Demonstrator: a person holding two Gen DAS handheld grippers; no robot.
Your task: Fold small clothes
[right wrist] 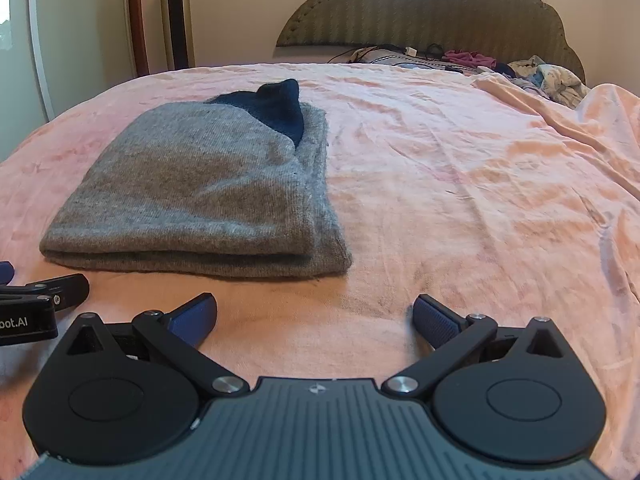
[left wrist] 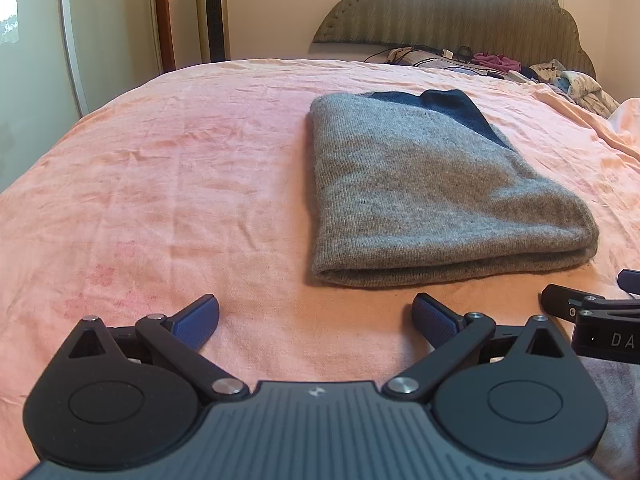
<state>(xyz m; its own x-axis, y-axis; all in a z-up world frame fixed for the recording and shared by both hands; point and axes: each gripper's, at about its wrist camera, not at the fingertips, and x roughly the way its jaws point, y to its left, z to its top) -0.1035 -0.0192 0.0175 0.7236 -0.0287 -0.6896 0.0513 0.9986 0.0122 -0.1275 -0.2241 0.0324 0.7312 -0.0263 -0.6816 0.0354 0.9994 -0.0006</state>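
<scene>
We see the grey knit garment (left wrist: 436, 196), folded into a thick rectangle, lying on the wrinkled pink bedsheet (left wrist: 160, 184). Left gripper (left wrist: 316, 320) and right gripper (right wrist: 316, 320): ribbed blue fingers (right wrist: 434, 322) spread, empty.

A grey knitted garment (left wrist: 436, 196), fuzzy and matt with a fine ribbed weave, is lying folded on a soft pink bedspread (left wrist: 160, 184) whose cloth is showing a crinkled, slightly napped surface. A darker navy knit part (right wrist: 280, 108) is peeking from the fold. The left gripper (left wrist: 316, 320) and right gripper (right wrist: 316, 320) are showing matt black plastic arms, shiny metal pivot pins and blue textured rubbery pads (left wrist: 198, 322). Behind, a padded headboard (left wrist: 452, 8) is wearing ribbed, studded olive fabric.
</scene>
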